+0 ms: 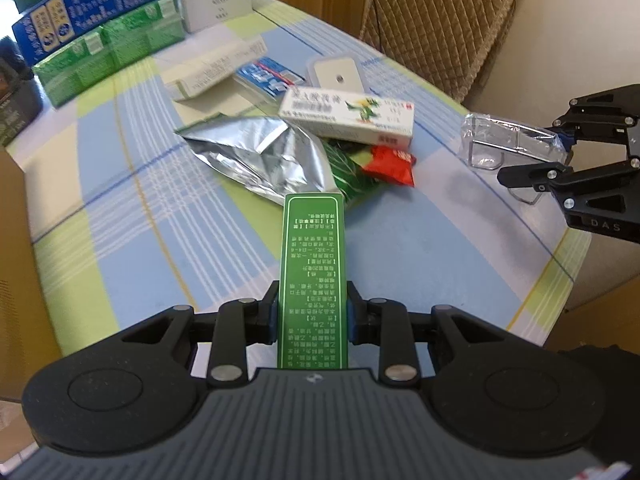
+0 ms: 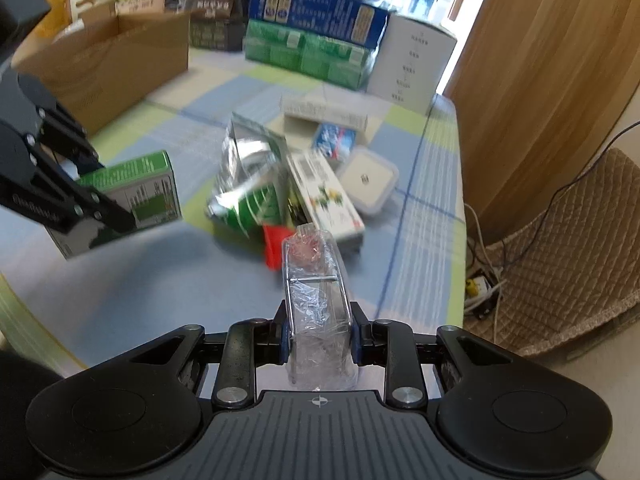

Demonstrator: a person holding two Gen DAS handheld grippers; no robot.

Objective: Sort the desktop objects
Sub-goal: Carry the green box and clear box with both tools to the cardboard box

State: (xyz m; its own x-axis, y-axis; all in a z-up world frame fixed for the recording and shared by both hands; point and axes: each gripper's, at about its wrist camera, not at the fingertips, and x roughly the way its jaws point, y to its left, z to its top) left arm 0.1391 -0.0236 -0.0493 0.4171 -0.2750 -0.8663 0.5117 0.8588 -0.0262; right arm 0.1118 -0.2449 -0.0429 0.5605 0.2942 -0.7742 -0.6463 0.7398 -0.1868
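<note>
My left gripper (image 1: 313, 312) is shut on a green medicine box (image 1: 312, 276), held above the table; it also shows in the right wrist view (image 2: 136, 196). My right gripper (image 2: 320, 334) is shut on a clear plastic-wrapped item with a wire frame (image 2: 316, 292), seen from the left wrist view (image 1: 508, 142) at the table's right edge. A pile lies mid-table: a silver foil bag (image 1: 264, 156), a white medicine box (image 1: 348, 116), a red packet (image 1: 394, 164), a blue packet (image 1: 268, 76), a white lidded container (image 1: 336, 76) and a long white box (image 1: 212, 72).
Stacked green and blue cartons (image 1: 104, 32) and a white carton (image 2: 412, 64) stand at the table's far side. An open cardboard box (image 2: 108, 64) sits at the left. A quilted chair (image 1: 436, 20) stands beyond the table edge. The checked tablecloth (image 1: 140, 220) covers the table.
</note>
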